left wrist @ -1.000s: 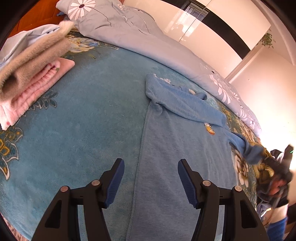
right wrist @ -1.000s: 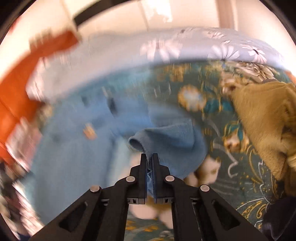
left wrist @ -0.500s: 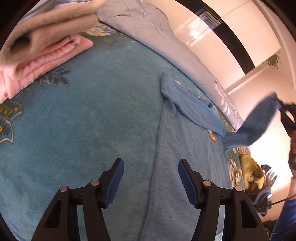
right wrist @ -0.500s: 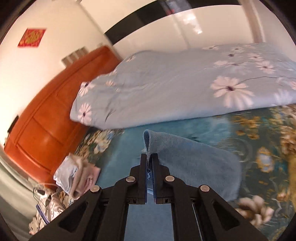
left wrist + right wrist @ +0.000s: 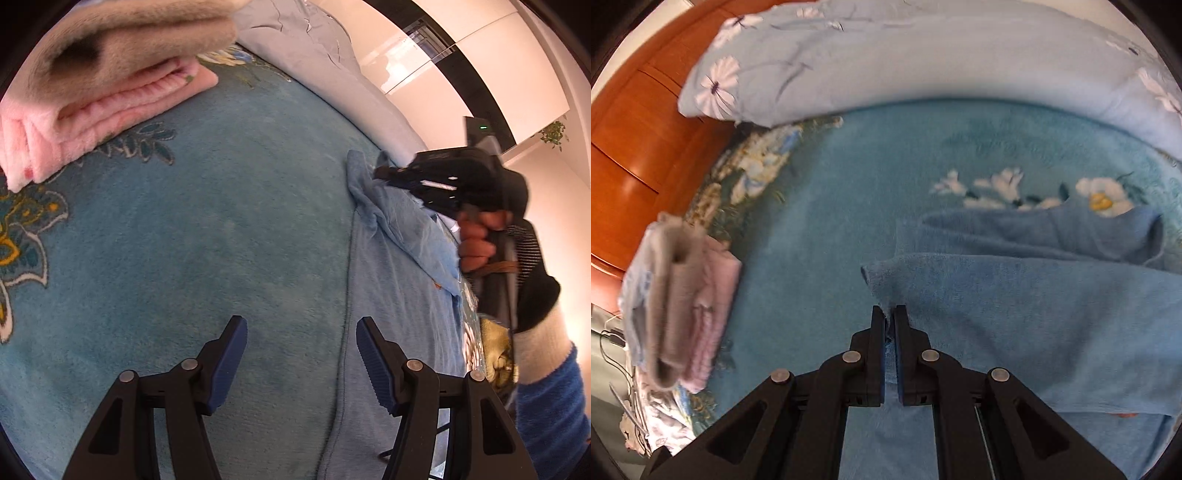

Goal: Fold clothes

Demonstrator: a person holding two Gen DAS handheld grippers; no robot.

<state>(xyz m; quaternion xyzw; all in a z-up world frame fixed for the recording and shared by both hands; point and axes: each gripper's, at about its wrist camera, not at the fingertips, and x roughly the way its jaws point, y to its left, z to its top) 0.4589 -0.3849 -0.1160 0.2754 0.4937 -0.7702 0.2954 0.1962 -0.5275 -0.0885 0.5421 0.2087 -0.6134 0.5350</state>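
A light blue fleece sweater [image 5: 399,302] lies flat on the teal blanket [image 5: 221,240]. My right gripper [image 5: 890,314] is shut on the cuff of one sleeve [image 5: 997,302], which is drawn across the sweater's body. The other sleeve [image 5: 1034,232] lies folded across just beyond it. In the left wrist view the right gripper [image 5: 380,171] sits low over the sweater's top left corner, held by a hand [image 5: 476,236]. My left gripper [image 5: 301,332] hangs open above the sweater's left side edge, nothing between its fingers.
A stack of folded clothes [image 5: 110,81], beige over pink, rests at the blanket's left end. A rolled floral duvet [image 5: 923,55] runs along the far side. An orange wooden headboard [image 5: 635,129] stands behind the stack. An olive garment [image 5: 498,354] lies at the right.
The right gripper swung the sleeve from the bed's right side, up and over the sweater, to its left part. The left gripper sank a little closer to the blanket, still open.
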